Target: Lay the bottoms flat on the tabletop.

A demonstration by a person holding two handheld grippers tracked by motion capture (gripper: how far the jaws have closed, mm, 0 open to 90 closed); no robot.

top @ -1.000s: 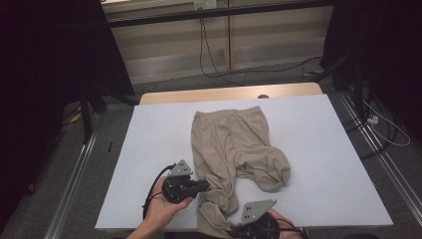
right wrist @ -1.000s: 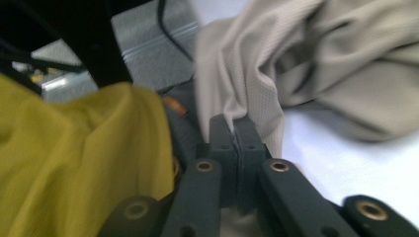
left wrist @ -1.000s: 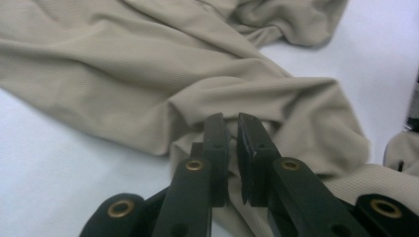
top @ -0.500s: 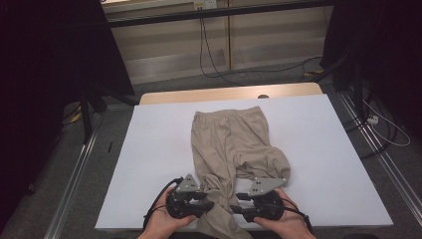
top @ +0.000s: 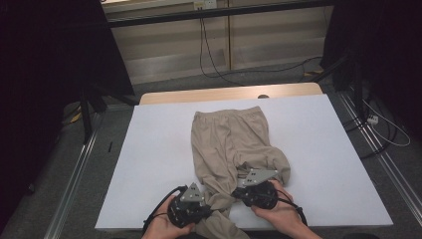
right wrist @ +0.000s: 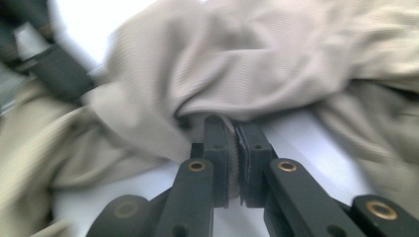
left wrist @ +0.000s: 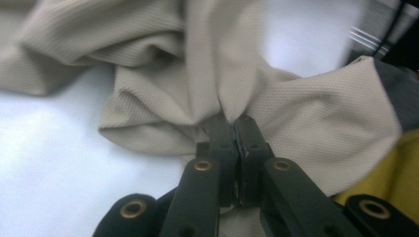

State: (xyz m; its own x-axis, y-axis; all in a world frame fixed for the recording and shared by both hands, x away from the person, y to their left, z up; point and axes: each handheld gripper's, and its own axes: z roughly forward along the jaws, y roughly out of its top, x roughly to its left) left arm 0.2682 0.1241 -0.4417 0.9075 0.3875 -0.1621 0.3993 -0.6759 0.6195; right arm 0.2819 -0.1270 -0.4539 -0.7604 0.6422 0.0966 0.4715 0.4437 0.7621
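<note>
Both hands low at the near edge, each claw (top: 215,203) (top: 238,191) apparently pinching trousers (top: 230,139).

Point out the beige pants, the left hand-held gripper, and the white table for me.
beige pants (top: 229,137), high view, on the flat upper part below the waistband.
left hand-held gripper (left wrist: 234,129), left gripper view, between its closed fingertips.
white table (top: 318,129), high view, on bare surface right of the pants.
</note>
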